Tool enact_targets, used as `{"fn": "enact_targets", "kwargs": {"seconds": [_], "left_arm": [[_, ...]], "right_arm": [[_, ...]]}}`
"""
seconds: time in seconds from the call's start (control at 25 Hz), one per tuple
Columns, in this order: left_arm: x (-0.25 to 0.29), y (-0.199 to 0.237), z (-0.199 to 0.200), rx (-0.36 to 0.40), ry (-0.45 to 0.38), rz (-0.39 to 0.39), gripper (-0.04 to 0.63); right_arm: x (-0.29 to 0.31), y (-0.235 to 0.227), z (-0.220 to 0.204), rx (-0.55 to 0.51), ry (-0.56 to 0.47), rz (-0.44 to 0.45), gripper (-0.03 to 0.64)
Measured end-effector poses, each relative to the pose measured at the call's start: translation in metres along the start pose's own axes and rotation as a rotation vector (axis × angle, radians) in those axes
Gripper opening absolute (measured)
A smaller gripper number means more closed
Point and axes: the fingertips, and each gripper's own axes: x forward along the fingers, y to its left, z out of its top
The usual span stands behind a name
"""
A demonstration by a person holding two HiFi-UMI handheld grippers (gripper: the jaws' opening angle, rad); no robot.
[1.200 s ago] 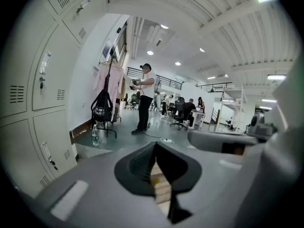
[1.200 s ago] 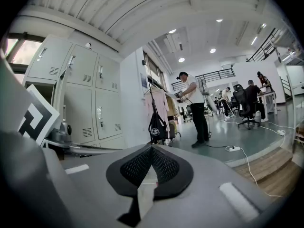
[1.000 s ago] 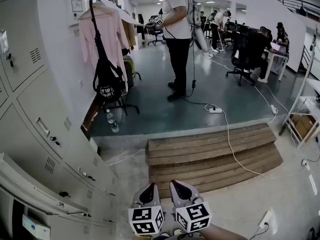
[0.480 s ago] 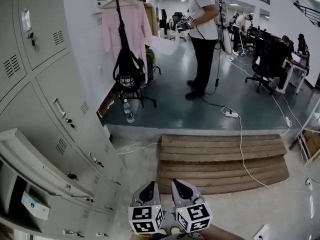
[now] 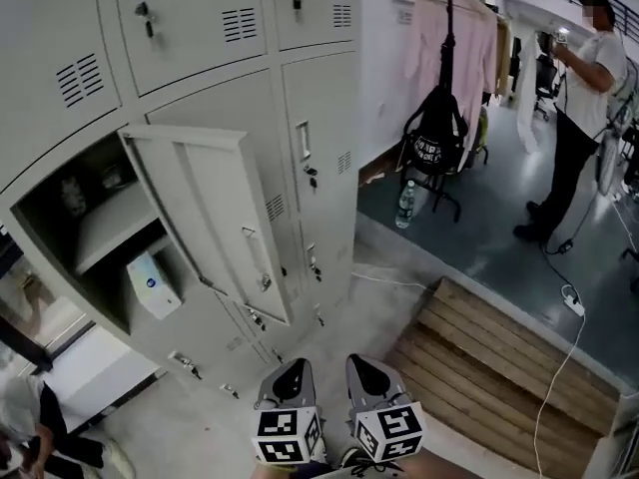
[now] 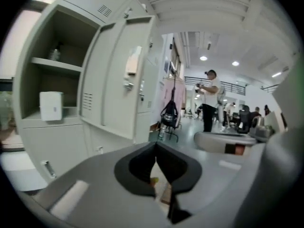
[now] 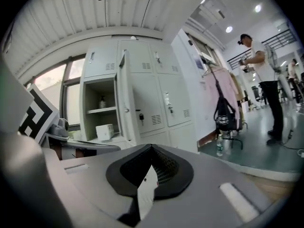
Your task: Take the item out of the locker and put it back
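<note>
The grey locker [image 5: 60, 193] stands with its door [image 5: 225, 218] swung wide towards me. A white box [image 5: 153, 284] leans on the locker's lower shelf; the same box [image 6: 51, 106] shows in the left gripper view and the box [image 7: 104, 132] in the right gripper view. A small bottle [image 7: 102, 102] stands on the upper shelf. My left gripper [image 5: 296, 375] and right gripper [image 5: 364, 369] sit side by side at the bottom of the head view, well short of the locker. Both are shut with nothing in them.
Wooden steps [image 5: 499, 367] lie to my right. A rack with a pink garment and a black bag [image 5: 439, 138] stands past the lockers, a water bottle [image 5: 404, 205] beside it. A person [image 5: 574, 118] stands far right; another person [image 5: 30, 427] is low at the left edge.
The head view has swung left from the room and steps to the lockers, bringing the open locker and its box into full view. Both grippers stay shut, low in the frame.
</note>
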Motion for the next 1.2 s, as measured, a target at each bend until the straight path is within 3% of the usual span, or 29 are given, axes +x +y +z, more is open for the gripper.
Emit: {"fn": "enact_targets", "kwargs": {"seconds": [0.24, 0.52, 0.76, 1.04, 1.2], "left_arm": [[-0.066, 0.096, -0.018, -0.129, -0.025, 0.291, 0.008], [-0.119, 0.168, -0.031, -0.201, -0.048, 0.487, 0.008], [-0.140, 0.223, -0.031, -0.238, -0.078, 0.570, 0.008], [-0.132, 0.269, -0.025, -0.240, -0.079, 0.575, 0.008], [-0.123, 0.292, -0.022, -0.235, -0.068, 0.556, 0.008]], "right_arm": [[0.037, 0.087, -0.013, -0.032, 0.060, 0.253, -0.001], [0.069, 0.178, -0.027, -0.079, 0.104, 0.459, -0.002], [0.103, 0.234, -0.027, -0.115, 0.101, 0.549, -0.001], [0.159, 0.266, -0.023, -0.143, 0.089, 0.549, 0.000], [0.196, 0.290, -0.011, -0.123, 0.073, 0.568, 0.123]]}}
